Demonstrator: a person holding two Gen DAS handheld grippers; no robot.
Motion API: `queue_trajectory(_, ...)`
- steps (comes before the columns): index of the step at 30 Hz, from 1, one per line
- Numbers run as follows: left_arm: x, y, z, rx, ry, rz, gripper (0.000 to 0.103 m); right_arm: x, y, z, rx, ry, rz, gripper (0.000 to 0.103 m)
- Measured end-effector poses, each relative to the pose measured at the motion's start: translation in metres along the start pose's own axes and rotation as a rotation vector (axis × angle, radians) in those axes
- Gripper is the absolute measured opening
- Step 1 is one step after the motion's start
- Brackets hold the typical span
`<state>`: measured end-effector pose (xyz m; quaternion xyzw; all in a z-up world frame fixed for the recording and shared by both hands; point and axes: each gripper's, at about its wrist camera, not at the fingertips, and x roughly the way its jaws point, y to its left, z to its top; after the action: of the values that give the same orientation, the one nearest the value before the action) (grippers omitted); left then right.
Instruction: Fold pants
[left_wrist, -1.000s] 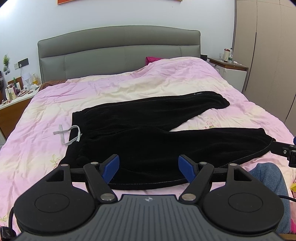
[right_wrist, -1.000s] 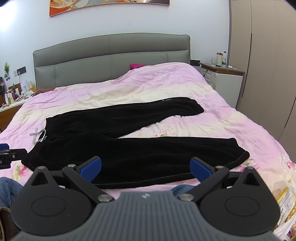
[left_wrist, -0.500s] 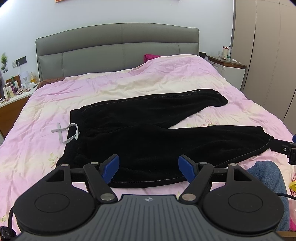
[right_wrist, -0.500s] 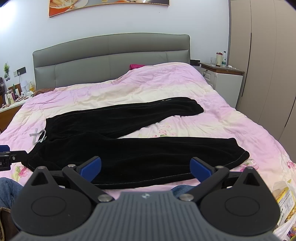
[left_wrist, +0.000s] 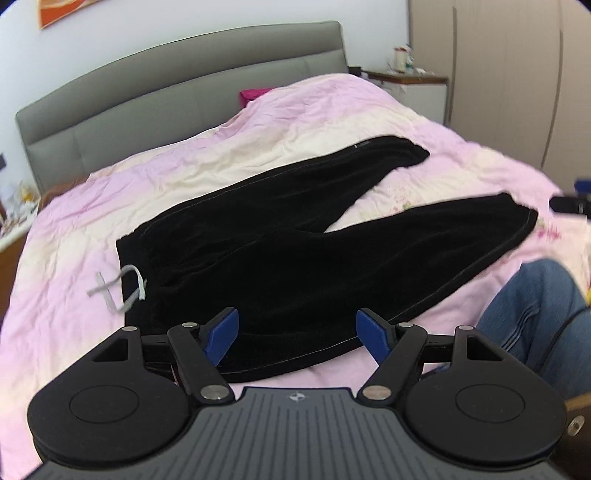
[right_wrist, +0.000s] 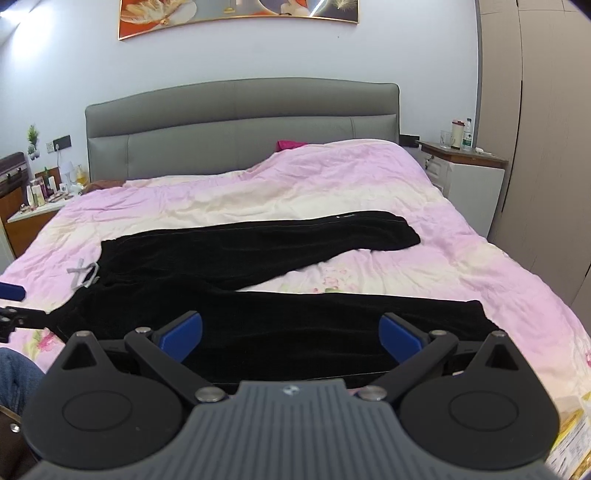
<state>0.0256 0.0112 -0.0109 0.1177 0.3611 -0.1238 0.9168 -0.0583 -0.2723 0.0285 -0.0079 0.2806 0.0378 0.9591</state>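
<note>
Black pants (left_wrist: 295, 251) lie flat on the pink bed, waist to the left, both legs spread apart to the right. A white drawstring (left_wrist: 122, 288) trails from the waist. My left gripper (left_wrist: 297, 334) is open and empty, just above the near edge of the waist part. In the right wrist view the pants (right_wrist: 258, 288) fill the middle. My right gripper (right_wrist: 291, 336) is open and empty above the near leg, close to its cuff (right_wrist: 484, 314).
The pink duvet (right_wrist: 258, 184) covers the bed up to a grey headboard (right_wrist: 240, 125). Nightstands stand at the left (right_wrist: 33, 206) and right (right_wrist: 469, 170). A wardrobe (right_wrist: 546, 129) is at the right. The person's jeans knee (left_wrist: 535, 306) is at the near edge.
The left gripper has tilted and moved closer over the waist. The right gripper has moved forward and lower, over the near leg. The pants have not moved.
</note>
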Motion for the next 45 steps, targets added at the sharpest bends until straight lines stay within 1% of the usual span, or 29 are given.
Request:
queue_trajectory(4,0.010,0.011,-0.001,0.148,0.016,0.001,0.086,0.016,-0.022,0.009,-0.039,0.017,0.004,0.096)
queue_trajectory(6,0.018,0.018,-0.005,0.231,0.039,-0.011,0.086,0.026,-0.035,0.014,-0.076,0.020,0.010,0.085)
queue_trajectory(8,0.032,0.025,-0.009,0.319,0.085,-0.001,0.086,0.039,-0.050,0.019,-0.108,0.037,0.022,0.084)
queue_trajectory(10,0.050,0.033,-0.014,0.402,0.150,0.011,0.086,0.052,-0.064,0.023,-0.133,0.049,0.014,0.073)
queue_trajectory(11,0.060,0.037,-0.017,0.438,0.182,0.020,0.085,0.062,-0.073,0.026,-0.153,0.065,0.014,0.066)
queue_trajectory(14,0.092,0.051,-0.026,0.533,0.288,0.037,0.084,0.092,-0.101,0.030,-0.177,0.113,0.004,0.054)
queue_trajectory(17,0.126,0.053,-0.036,0.657,0.369,0.058,0.084,0.121,-0.128,0.029,-0.212,0.152,0.000,0.053)
queue_trajectory(19,0.148,0.052,-0.041,0.715,0.428,0.042,0.084,0.139,-0.144,0.026,-0.244,0.181,0.003,0.053)
queue_trajectory(21,0.168,0.048,-0.050,0.790,0.472,0.023,0.084,0.157,-0.161,0.019,-0.293,0.217,0.013,0.053)
queue_trajectory(23,0.185,0.042,-0.063,0.879,0.508,0.037,0.084,0.177,-0.176,0.010,-0.367,0.263,0.017,0.053)
queue_trajectory(25,0.199,0.036,-0.076,0.979,0.524,0.060,0.084,0.192,-0.189,0.000,-0.443,0.305,0.027,0.053)
queue_trajectory(28,0.211,0.027,-0.090,1.058,0.549,0.038,0.084,0.220,-0.207,-0.021,-0.565,0.426,0.031,0.053)
queue_trajectory(30,0.212,0.022,-0.102,1.138,0.538,0.039,0.085,0.232,-0.213,-0.038,-0.647,0.496,0.049,0.053)
queue_trajectory(31,0.214,0.020,-0.107,1.161,0.543,0.042,0.085,0.237,-0.215,-0.044,-0.681,0.520,0.065,0.053)
queue_trajectory(32,0.216,0.018,-0.110,1.162,0.555,0.053,0.085,0.242,-0.215,-0.053,-0.733,0.545,0.083,0.053)
queue_trajectory(34,0.217,0.015,-0.112,1.142,0.565,0.078,0.083,0.249,-0.214,-0.065,-0.810,0.562,0.104,0.053)
queue_trajectory(36,0.217,0.010,-0.109,1.116,0.566,0.098,0.069,0.255,-0.212,-0.073,-0.845,0.576,0.136,0.053)
queue_trajectory(37,0.214,0.010,-0.109,1.100,0.562,0.105,0.064,0.258,-0.210,-0.077,-0.870,0.575,0.144,0.053)
queue_trajectory(38,0.211,0.008,-0.109,1.085,0.552,0.118,0.054,0.260,-0.208,-0.082,-0.896,0.573,0.145,0.049)
queue_trajectory(39,0.206,0.007,-0.110,1.067,0.542,0.129,0.040,0.262,-0.206,-0.086,-0.912,0.570,0.147,0.039)
queue_trajectory(40,0.202,0.007,-0.111,1.044,0.521,0.146,0.034,0.262,-0.205,-0.090,-0.919,0.567,0.151,0.034)
queue_trajectory(41,0.197,0.008,-0.110,1.011,0.492,0.176,0.029,0.262,-0.204,-0.095,-0.924,0.562,0.147,0.027)
queue_trajectory(42,0.192,0.009,-0.108,0.964,0.463,0.199,0.026,0.261,-0.204,-0.098,-0.931,0.550,0.131,0.017)
queue_trajectory(43,0.188,0.010,-0.102,0.915,0.437,0.216,0.025,0.260,-0.203,-0.101,-0.937,0.534,0.109,0.014)
queue_trajectory(45,0.174,0.015,-0.091,0.805,0.381,0.239,0.023,0.253,-0.202,-0.099,-0.923,0.501,0.070,0.005)
